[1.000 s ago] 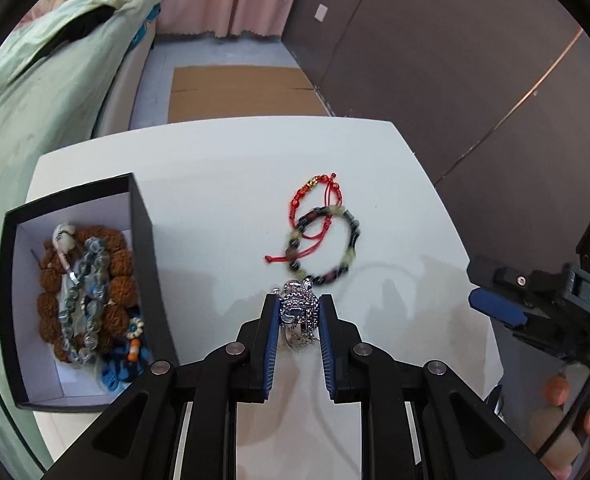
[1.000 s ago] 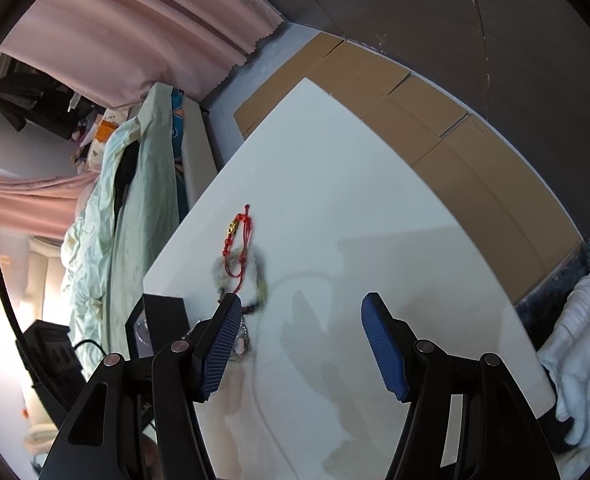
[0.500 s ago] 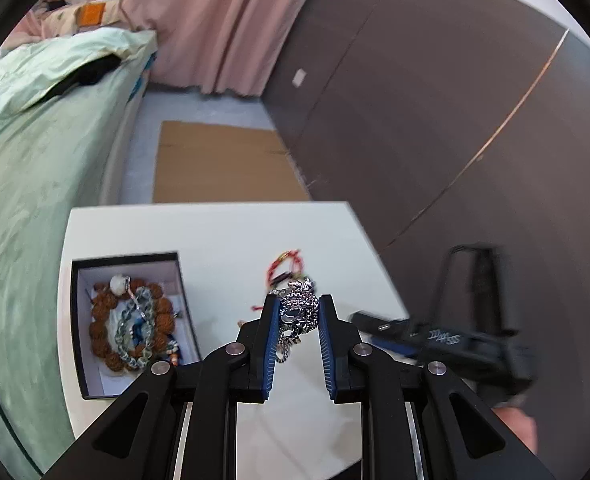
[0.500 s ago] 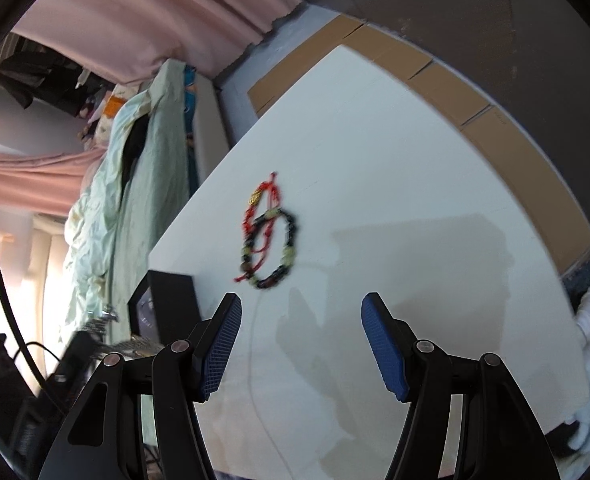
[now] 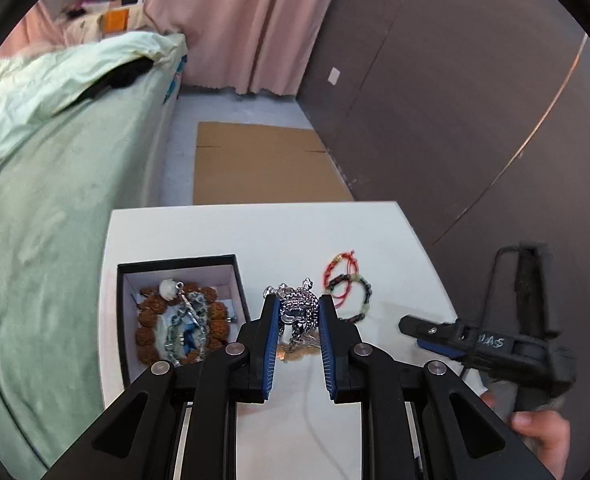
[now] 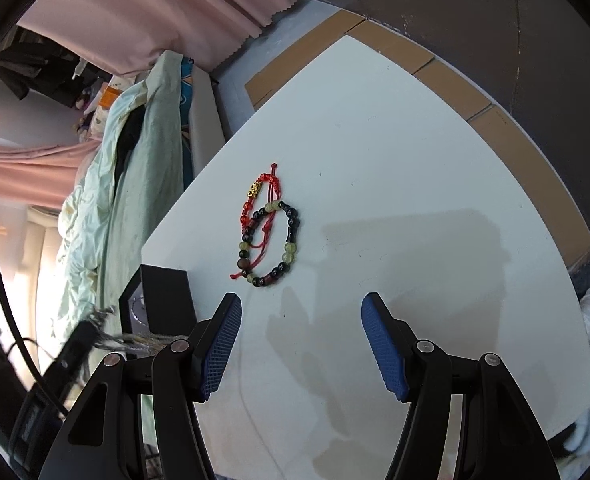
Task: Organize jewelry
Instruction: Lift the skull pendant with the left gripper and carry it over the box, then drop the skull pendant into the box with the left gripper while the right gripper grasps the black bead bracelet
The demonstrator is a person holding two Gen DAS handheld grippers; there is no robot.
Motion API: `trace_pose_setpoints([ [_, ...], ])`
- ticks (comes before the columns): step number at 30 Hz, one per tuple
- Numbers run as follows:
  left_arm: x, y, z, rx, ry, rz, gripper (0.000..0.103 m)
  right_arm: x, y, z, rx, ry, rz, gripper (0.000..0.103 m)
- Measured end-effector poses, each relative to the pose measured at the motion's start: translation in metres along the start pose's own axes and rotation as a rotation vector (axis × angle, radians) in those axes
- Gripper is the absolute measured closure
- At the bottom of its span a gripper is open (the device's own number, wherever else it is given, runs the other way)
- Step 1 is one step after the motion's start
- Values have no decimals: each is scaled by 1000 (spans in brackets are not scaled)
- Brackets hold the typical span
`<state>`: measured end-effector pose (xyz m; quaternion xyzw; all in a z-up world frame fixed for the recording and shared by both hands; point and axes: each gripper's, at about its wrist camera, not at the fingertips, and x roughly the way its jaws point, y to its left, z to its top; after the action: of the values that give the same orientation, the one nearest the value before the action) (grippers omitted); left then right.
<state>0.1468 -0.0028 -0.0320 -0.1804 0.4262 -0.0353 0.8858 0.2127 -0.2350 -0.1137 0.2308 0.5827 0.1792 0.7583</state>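
My left gripper (image 5: 296, 300) is shut on a bunched silver chain bracelet (image 5: 298, 312), held in the air above the white table (image 5: 279, 232). To its left stands a black box (image 5: 183, 308) with a white inside that holds brown bead bracelets and other pieces. A red cord bracelet (image 6: 260, 200) and a dark-and-green bead bracelet (image 6: 271, 240) lie overlapped on the table. My right gripper (image 6: 299, 312) hangs open just short of them, nothing between its fingers. In the left wrist view the right gripper (image 5: 427, 330) shows at the right, over the table's edge.
A bed with a pale green cover (image 5: 55, 168) runs along the table's left side. Flat cardboard (image 5: 263, 160) lies on the floor beyond the table, by a dark wall. The black box's corner (image 6: 163, 296) shows left of my right gripper. A hand (image 5: 543, 436) holds the right gripper.
My left gripper has lifted the silver chain bracelet off the table and drawn back, so the table looks smaller. The right gripper shifted slightly; the two bracelets now lie straight ahead of it.
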Motion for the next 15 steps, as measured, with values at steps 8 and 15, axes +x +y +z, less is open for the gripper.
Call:
trace_pose_setpoints([
  [8, -33, 22, 13, -47, -74, -3, 83, 12, 9, 7, -34, 1, -57, 39],
  [15, -54, 36, 20, -66, -112, 2, 83, 29, 19, 17, -71, -15, -134, 39],
])
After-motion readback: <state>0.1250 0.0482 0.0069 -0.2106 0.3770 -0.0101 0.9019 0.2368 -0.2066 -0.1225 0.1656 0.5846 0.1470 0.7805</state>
